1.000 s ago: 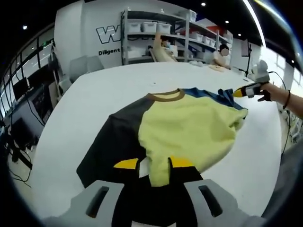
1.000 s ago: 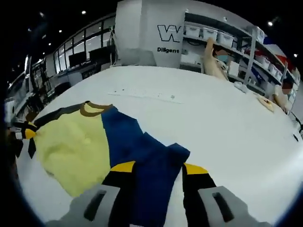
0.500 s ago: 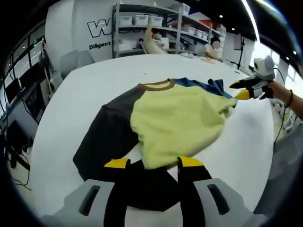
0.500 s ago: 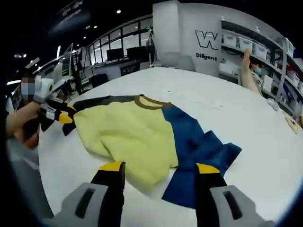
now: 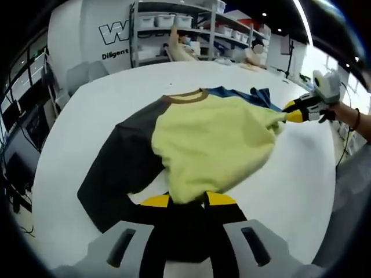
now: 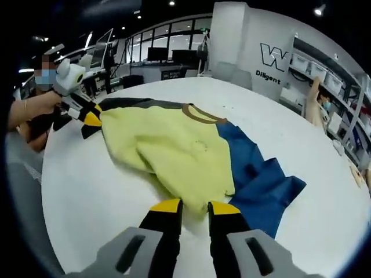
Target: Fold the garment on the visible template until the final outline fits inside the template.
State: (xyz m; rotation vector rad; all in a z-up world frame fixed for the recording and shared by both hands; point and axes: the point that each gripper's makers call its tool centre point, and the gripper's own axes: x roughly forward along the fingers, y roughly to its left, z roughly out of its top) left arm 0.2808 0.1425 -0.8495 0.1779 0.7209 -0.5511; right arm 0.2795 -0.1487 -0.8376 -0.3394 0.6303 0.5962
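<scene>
The left gripper (image 5: 188, 200) has its jaws drawn close and pinching one lower corner of the garment's (image 5: 203, 139) yellow panel; the right gripper (image 6: 188, 206) is likewise nearly closed on the opposite lower corner of that panel, at the yellow hem. Each gripper also appears at the edge of the other's view, at a far corner of the yellow cloth. The garment lies spread on the white table (image 6: 104, 197), brown collar (image 6: 200, 113) away from the person, a dark sleeve on one side and a blue sleeve on the other. To execute the fold well, lift both corners evenly, keep the hem taut and level, and carry it toward the collar without dragging the lower layer. No template outline can be made out on the table, and the cloth under the jaws is hidden.
</scene>
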